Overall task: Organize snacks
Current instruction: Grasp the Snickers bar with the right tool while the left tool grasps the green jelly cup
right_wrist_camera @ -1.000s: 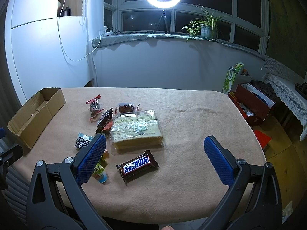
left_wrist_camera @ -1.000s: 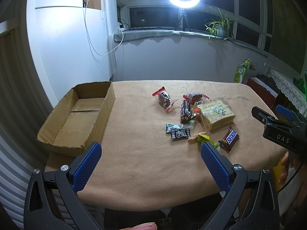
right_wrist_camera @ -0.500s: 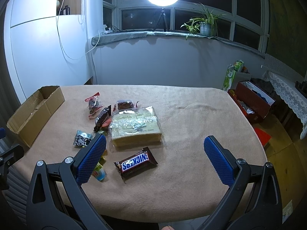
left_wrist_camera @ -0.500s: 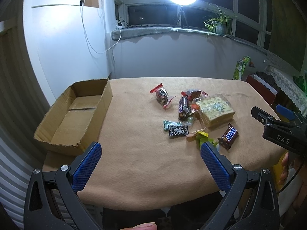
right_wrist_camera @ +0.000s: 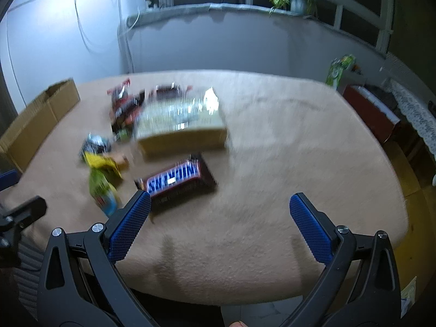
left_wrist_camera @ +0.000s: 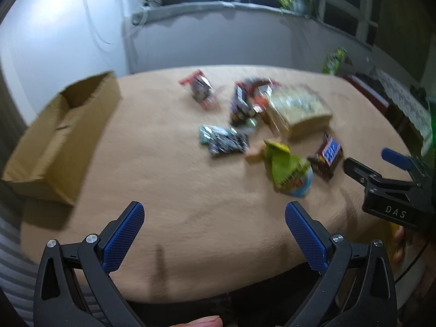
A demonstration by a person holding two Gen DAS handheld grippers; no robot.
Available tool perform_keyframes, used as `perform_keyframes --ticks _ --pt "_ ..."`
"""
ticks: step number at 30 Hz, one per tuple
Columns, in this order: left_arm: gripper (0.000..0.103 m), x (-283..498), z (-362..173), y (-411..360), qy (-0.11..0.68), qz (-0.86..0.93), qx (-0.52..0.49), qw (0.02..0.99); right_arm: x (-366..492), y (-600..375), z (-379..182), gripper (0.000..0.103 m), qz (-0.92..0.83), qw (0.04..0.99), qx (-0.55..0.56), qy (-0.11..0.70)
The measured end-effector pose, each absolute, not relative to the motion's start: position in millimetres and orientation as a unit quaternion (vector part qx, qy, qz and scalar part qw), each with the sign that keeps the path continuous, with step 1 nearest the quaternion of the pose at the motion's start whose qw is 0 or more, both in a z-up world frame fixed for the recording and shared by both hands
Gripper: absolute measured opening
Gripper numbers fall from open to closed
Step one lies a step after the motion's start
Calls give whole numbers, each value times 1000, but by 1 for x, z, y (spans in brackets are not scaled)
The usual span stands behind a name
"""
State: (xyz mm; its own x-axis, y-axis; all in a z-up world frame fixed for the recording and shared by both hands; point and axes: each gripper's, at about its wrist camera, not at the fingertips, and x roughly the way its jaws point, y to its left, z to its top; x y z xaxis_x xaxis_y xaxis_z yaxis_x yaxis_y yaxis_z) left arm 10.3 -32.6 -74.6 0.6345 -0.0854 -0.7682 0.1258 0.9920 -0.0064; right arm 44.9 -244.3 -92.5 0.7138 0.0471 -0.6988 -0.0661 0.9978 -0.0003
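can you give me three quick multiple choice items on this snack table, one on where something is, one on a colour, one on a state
1. Where is the cardboard box?
A. at the table's left edge
B. in the middle of the snacks
C. on the windowsill

2. What colour are the pads on the right tool?
A. red
B. blue
C. yellow

3. What state is the left tool in?
A. shut on the chocolate bar
B. shut on nothing
C. open, holding nothing

Answers: 1 A, the box sits at the left edge, apart from the snack pile. 2 B, both pads show blue. 3 C, its jaws stand wide apart over bare tablecloth, and the chocolate bar lies untouched on the table.
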Motion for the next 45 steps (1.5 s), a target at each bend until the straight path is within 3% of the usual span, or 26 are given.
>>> perform_keyframes --ticks 12,15,21,23,27,28,31,34,36,45 --pt "103 35 -100 -54 413 -154 30 897 71 -247 -121 103 141 924 -24 355" --pt "103 38 -101 -54 401 -173 30 899 76 -241 -124 96 165 921 -24 351" --pt "102 41 -102 -54 401 -174 36 899 76 -234 -126 73 182 922 -57 336" --pt "97 42 -98 -49 401 -164 10 901 72 -236 -126 64 189 923 -57 329" --pt "65 38 -97 -57 388 -161 24 907 66 -241 -126 49 195 926 -52 320" --pt "63 38 -97 -60 386 -167 23 907 65 -242 -126 44 197 926 -50 317" --pt "62 40 -98 -65 379 -176 17 908 62 -245 -126 40 203 926 -49 313" --pt "38 43 -99 -69 379 -182 16 907 62 -247 -126 35 204 927 -46 311" --pt "28 44 -98 -68 380 -186 13 906 61 -249 -126 34 205 928 -43 310" --pt "26 33 -95 -63 374 -192 4 907 53 -255 -124 30 201 933 -27 298"
